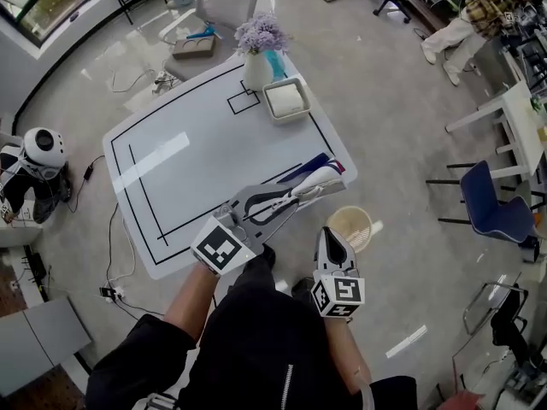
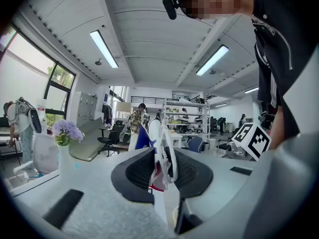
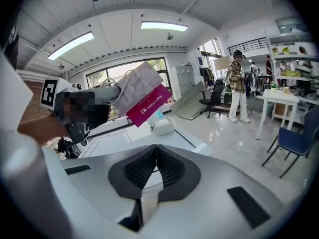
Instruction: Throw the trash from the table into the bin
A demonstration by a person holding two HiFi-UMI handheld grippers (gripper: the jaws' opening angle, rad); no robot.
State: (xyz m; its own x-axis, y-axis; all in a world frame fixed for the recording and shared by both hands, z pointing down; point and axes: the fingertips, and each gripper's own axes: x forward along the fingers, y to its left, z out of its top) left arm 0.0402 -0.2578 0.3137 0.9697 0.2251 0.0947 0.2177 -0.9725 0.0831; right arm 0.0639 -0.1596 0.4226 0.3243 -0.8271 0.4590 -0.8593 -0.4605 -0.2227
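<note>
Open floor lies off the table's [image 1: 197,143] near-right corner, where the bin [image 1: 351,209] stands just beside the edge. The left gripper [image 1: 295,196] is clamped on the trash packet [image 1: 314,178], flat, white with blue and magenta print, above that corner. The right gripper [image 1: 332,239] has jaws together, empty, near the bin. A flower vase [image 1: 256,58] and white tray [image 1: 286,101] sit on the far edge.

The white table [image 1: 197,143] bears black outline stripes, the flowers [image 1: 261,34] are lilac, their vase [image 1: 256,72] white, the bin [image 1: 331,225] beige, the chair [image 1: 491,203] blue, and the paper bag [image 1: 316,178] white with blue and magenta panels.
</note>
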